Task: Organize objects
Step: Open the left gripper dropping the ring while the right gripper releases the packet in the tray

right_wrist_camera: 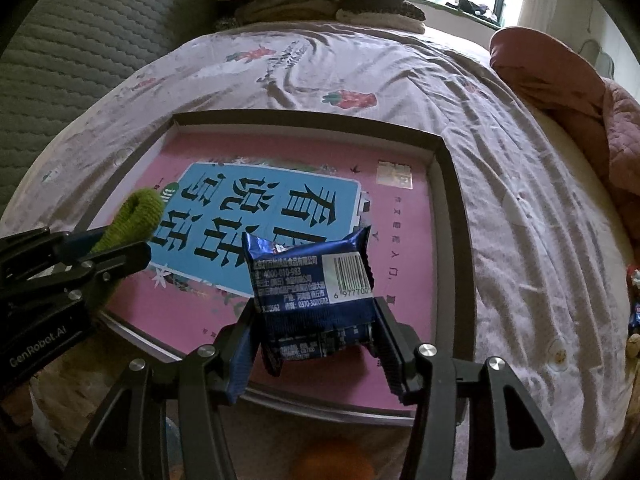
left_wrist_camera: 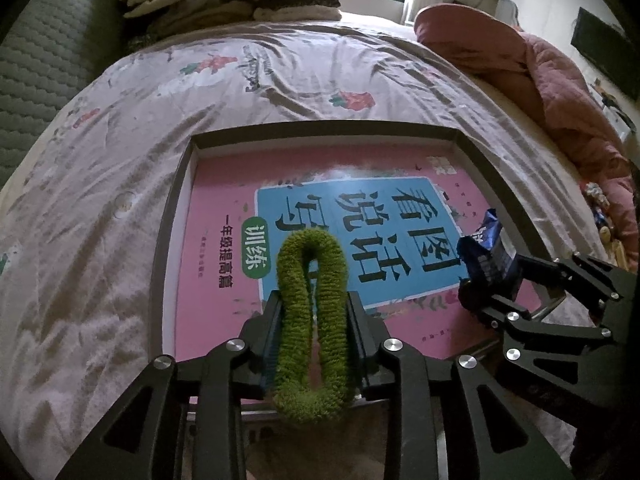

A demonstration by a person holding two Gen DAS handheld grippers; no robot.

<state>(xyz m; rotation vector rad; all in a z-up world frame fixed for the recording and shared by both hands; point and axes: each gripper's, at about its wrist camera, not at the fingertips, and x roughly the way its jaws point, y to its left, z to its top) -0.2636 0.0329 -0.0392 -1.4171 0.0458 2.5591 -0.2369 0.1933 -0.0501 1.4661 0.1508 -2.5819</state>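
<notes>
Left wrist view: left gripper (left_wrist_camera: 312,320) at lower centre, its 2 pads against the sides of a green fuzzy scrunchie (left_wrist_camera: 311,320), pinching it above a pink book (left_wrist_camera: 224,264) lying in a shallow grey tray (left_wrist_camera: 168,216) on the floral bedsheet (left_wrist_camera: 120,120). Right gripper (left_wrist_camera: 490,280) at right edge

Right wrist view: right gripper (right_wrist_camera: 316,340) at lower centre, fingers clamped on a blue snack packet (right_wrist_camera: 312,292) above the tray's near edge; scrunchie at left

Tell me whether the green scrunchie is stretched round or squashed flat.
Squashed: the green scrunchie forms a narrow loop between the left tool's fingers.
</notes>
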